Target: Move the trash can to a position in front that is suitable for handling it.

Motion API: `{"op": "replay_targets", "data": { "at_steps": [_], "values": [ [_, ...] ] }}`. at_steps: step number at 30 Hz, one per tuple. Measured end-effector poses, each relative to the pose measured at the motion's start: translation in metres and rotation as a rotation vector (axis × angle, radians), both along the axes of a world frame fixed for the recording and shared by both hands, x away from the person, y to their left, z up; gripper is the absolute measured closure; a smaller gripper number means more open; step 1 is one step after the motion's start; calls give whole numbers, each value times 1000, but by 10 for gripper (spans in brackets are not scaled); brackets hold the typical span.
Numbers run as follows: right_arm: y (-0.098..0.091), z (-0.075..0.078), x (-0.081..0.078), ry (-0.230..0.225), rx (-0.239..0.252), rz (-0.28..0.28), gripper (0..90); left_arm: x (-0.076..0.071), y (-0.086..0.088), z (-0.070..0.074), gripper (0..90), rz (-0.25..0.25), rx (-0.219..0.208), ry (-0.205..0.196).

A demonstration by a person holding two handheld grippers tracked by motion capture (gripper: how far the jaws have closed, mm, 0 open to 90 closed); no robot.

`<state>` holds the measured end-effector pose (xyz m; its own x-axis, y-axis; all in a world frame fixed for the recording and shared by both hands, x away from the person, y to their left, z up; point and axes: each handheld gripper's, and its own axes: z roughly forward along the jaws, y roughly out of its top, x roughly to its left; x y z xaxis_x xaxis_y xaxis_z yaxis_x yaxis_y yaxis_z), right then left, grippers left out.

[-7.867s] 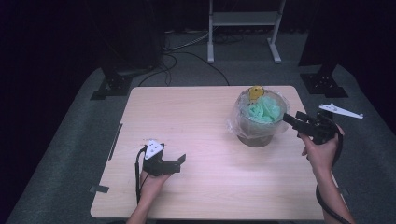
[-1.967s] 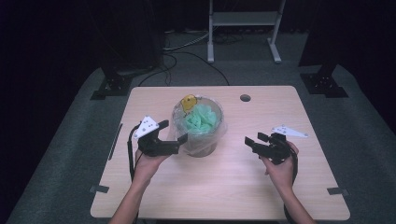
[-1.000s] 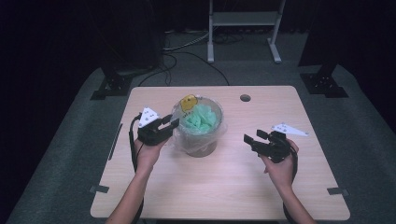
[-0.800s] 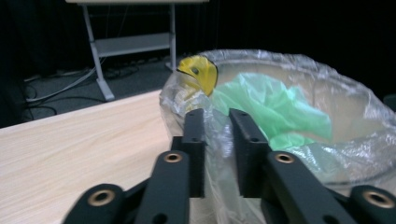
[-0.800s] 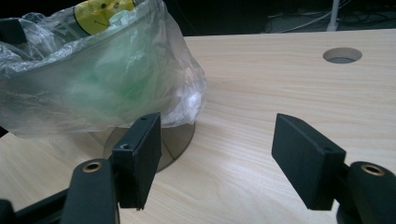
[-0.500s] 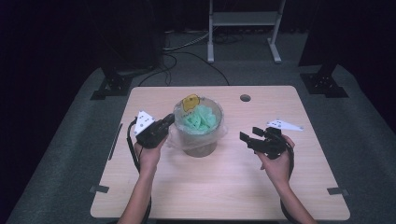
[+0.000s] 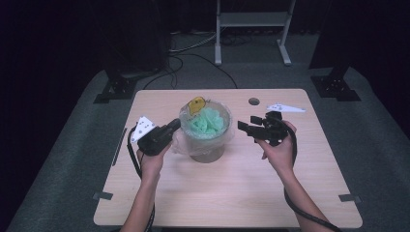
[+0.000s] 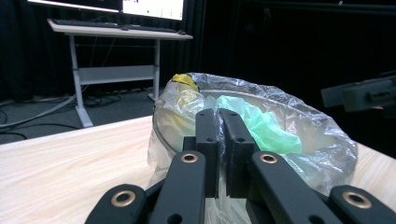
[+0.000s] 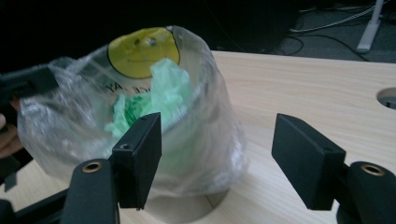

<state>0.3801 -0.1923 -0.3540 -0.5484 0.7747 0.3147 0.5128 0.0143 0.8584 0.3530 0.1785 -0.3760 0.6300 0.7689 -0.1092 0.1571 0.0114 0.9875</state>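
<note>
Things first: you have one bin (image 7: 205,145) on the table (image 7: 227,193), lined with one clear bag (image 7: 185,142) that carries a yellow smiley print (image 7: 196,105), and one green wad (image 7: 209,122) sits inside it. Two grippers are at work, one in each hand.

Your left gripper (image 7: 175,124) has just been closing; in the left gripper view its jaws stand pressed together on the bag's film at the bin's near rim, so it grips the bag (image 8: 261,154). Your right gripper (image 7: 245,127) hangs just beside the bin's other side, its jaws wide apart with nothing between them; in the right gripper view the bag (image 9: 154,116) lies just past them.

The table is pale wood with one round hole (image 7: 253,101) near its far edge. It stands on grey carpet in a dark room with black curtains, cables on the floor, and a white desk frame (image 7: 251,29) behind.

The bin sits near the table's middle, a little toward the far edge and well away from both side edges. Bare wood lies open on the near half and to the right of your right hand.
</note>
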Motion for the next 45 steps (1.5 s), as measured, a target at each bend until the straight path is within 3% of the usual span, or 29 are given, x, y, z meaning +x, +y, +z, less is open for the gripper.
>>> {"op": "replay_targets", "data": {
  "at_steps": [10,15,23,27,31,32,33,39,45],
  "values": [
    [35,17,26,18,-62,5,325,-3,0,5,868,-26,-34,-11],
    [46,18,41,42,-81,-9,325,-2,4,5,868,-32,-57,-8],
    [58,14,49,66,-122,-14,360,-6,5,10,868,-45,-62,-29],
    [57,12,50,66,-112,-19,443,-6,7,11,868,-47,-72,-33],
    [54,13,47,66,-116,-46,641,-5,7,10,868,-52,-83,-32],
    [54,13,47,66,-116,-46,641,-5,7,10,868,-52,-83,-32],
    [56,14,44,39,-141,-57,728,-4,5,8,868,-59,-88,-28],
    [60,23,38,-2,-142,-62,856,-3,3,8,868,-71,-99,-33],
    [66,34,32,2,-109,7,891,-2,-1,10,867,-89,-126,-38]
  ]
}}
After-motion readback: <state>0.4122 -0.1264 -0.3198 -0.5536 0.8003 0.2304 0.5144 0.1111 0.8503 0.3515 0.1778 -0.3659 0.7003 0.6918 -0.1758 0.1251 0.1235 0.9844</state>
